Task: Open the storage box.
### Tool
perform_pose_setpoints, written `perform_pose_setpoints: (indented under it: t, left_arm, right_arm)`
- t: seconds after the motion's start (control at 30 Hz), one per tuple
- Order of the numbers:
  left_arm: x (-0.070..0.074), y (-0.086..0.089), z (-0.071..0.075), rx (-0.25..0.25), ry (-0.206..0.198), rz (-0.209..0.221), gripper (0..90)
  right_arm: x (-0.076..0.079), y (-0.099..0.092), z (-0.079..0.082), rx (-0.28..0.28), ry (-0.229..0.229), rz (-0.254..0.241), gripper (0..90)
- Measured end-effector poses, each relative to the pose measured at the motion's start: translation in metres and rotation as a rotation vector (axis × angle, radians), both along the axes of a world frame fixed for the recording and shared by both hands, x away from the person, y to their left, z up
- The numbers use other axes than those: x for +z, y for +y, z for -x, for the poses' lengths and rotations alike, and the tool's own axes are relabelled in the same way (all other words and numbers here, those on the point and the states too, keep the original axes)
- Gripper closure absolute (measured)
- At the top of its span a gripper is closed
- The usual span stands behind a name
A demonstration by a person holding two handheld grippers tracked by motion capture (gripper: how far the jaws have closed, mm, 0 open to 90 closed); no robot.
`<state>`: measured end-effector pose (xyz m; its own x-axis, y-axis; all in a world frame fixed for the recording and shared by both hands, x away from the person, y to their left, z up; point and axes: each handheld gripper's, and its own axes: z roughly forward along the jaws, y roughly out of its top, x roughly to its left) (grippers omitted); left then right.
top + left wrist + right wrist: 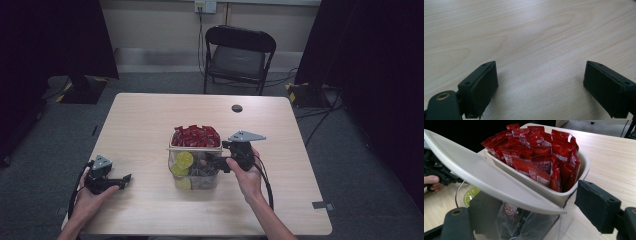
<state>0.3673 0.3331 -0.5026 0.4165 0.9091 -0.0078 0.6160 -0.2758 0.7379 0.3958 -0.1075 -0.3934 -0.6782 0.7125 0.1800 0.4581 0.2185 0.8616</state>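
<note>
While hidden from above, right claw (pixel 534 207) agape beneath lid (pixel 481 177), perhaps touching; left claw (pixel 541 85) wide, empty.

I see a clear plastic container (pixel 196 172) standing upright near the table's middle. A beige tray (pixel 574 173) sits in its top, packed with upright red sachets (pixel 536 150). A beige lid (pixel 481 176) is tilted open above the clear lower part, where yellow-green round packets (pixel 183 160) lie.

Glossy red sachets (pixel 536 152) with white print; cream plastic tray (pixel 574 185) holding them; clear bin (pixel 197 172) beneath tray, yellow-green discs (pixel 183 160) inside; pale wood-grain tabletop (pixel 150 125); black fingers (pixel 596 205).
</note>
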Motion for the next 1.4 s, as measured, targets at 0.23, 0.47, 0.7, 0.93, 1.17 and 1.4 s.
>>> perform_pose_setpoints:
  t: [0.23, 0.47, 0.7, 0.93, 1.17, 1.4]
  left_arm:
    - [0.000, 0.000, 0.000, 0.001, 0.000, 0.000, 11.8]
    - [0.000, 0.000, 0.000, 0.001, 0.000, 0.000, 11.8]
    - [0.000, 0.000, 0.000, 0.000, 0.000, 0.000, 11.8]
    - [0.000, 0.000, 0.000, 0.000, 0.000, 0.000, 11.8]
    - [0.000, 0.000, 0.000, 0.001, 0.000, 0.000, 11.8]
    - [0.000, 0.000, 0.000, 0.002, -0.001, -0.002, 11.8]
  right_arm:
    - [0.002, -0.001, -0.005, -0.006, 0.009, -0.021, 23.4]
    - [0.005, -0.002, -0.009, -0.012, 0.007, -0.024, 24.1]
    - [0.009, -0.003, -0.015, -0.031, -0.007, -0.016, 24.1]
    - [0.012, -0.003, -0.022, -0.038, -0.010, -0.020, 24.1]
    - [0.011, -0.001, -0.026, -0.010, -0.003, -0.028, 25.9]
    - [0.010, 0.002, -0.026, 0.011, -0.006, -0.031, 30.6]
